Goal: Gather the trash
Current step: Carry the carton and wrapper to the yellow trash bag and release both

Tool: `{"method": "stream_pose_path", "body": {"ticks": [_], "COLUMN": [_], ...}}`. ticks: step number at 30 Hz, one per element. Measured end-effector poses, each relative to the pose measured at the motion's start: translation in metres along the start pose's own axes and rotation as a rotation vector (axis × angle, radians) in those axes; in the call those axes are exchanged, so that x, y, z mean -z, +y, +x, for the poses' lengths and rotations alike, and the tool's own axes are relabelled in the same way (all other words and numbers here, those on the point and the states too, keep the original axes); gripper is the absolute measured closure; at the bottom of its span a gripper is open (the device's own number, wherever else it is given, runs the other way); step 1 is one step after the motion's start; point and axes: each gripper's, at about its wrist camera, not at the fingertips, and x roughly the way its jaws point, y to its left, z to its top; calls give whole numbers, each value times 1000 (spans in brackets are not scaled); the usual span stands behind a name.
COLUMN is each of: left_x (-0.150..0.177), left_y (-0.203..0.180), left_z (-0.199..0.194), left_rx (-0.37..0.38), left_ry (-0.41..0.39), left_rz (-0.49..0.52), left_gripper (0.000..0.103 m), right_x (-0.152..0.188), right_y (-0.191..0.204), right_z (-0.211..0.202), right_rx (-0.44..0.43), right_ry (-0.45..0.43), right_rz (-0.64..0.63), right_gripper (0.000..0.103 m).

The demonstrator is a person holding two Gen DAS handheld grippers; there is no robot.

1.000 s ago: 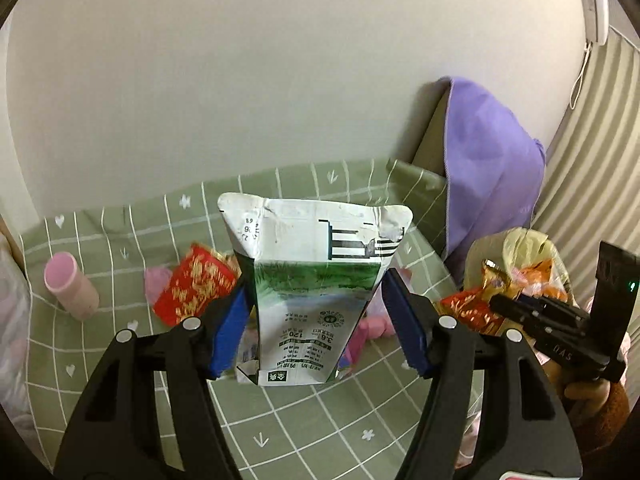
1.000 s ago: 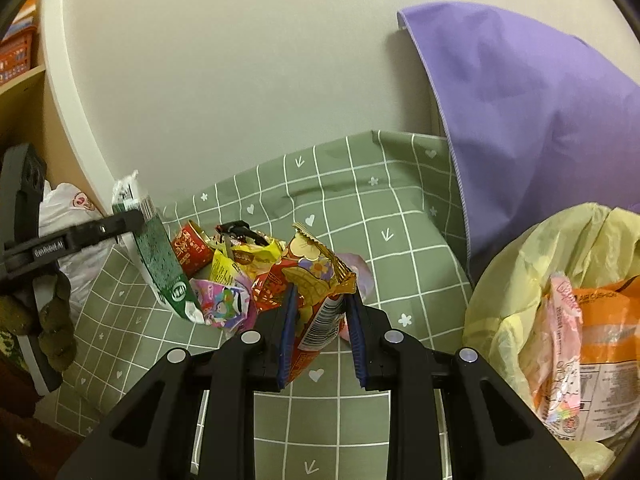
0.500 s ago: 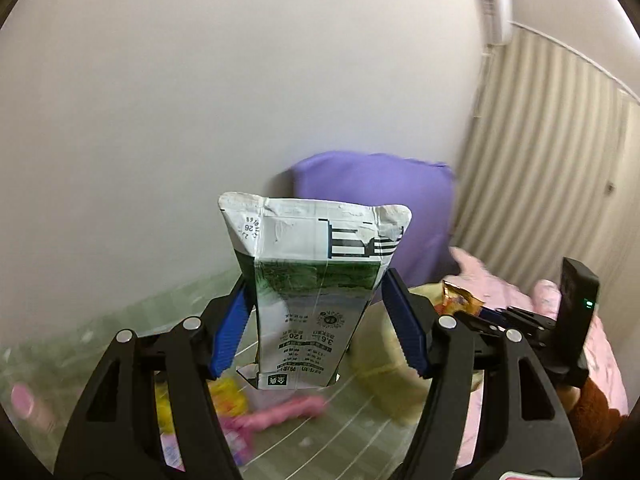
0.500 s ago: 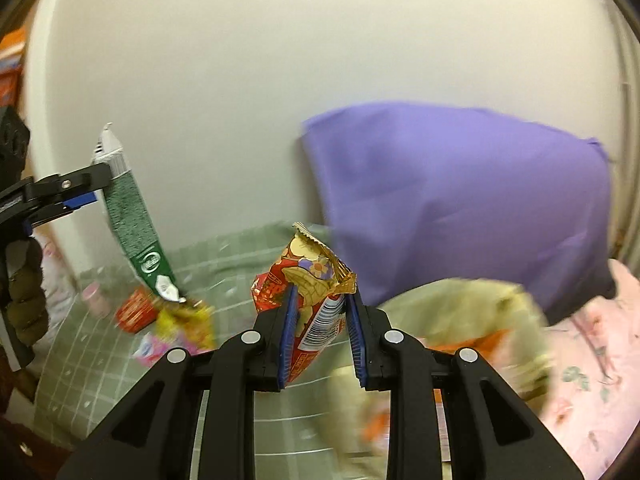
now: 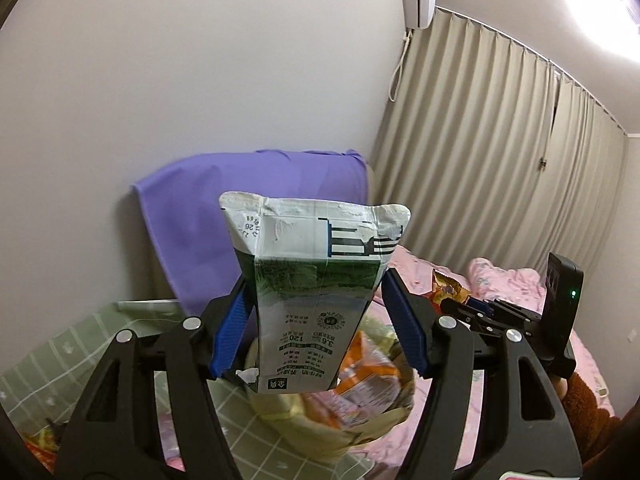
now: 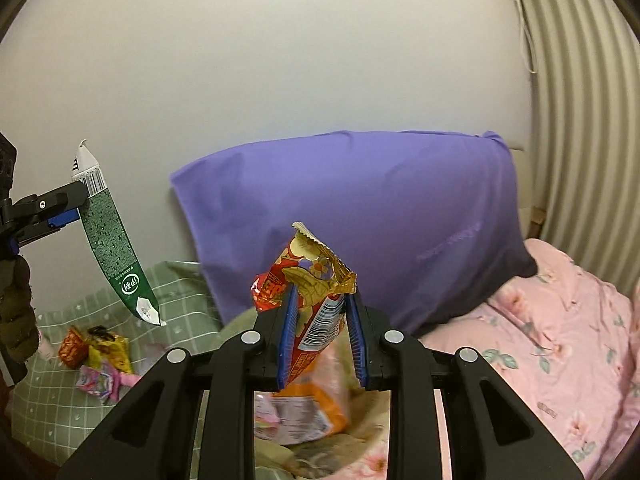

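Cartons first: a flattened milk carton (image 5: pixel 316 300) is clamped upright in the left gripper (image 5: pixel 316 320), a snack wrapper (image 6: pixel 316 304) is pinched in the right gripper (image 6: pixel 320 336), both above the trash bag (image 5: pixel 320 424) just below, nearer the right.

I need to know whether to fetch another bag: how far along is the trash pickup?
Done: an orange packet already lies in the yellow bag. In hand: the left gripper clamps a flattened milk carton, and the right gripper pinches a red snack wrapper, both above the bag. Left: several wrappers lie on the green checked cloth.
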Motion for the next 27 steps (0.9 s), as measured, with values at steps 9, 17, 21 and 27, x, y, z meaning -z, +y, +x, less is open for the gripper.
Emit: {"method": "stream_pose_path", "body": {"ticks": [9,17,21,27], "left_x": [5,53,81,96], "left_y": [-6,-9,-8,-5], "left_z": [54,129,161,182], "left_rx": [93,149,133,144], "left_ry": [73,277,387,457], "left_rz": [-26,-2,82,150], "left_gripper": [41,42,44,52], "right_x": [7,24,51,68], "right_y": [-24,-28,-21,-11], "right_z": [12,46,88,112], "right_rx": [61,-18,-76,-90], "right_ry": [40,125,238,285], "right_rz": [21,50,19,-52], "right_gripper": [79,79,79,79]}}
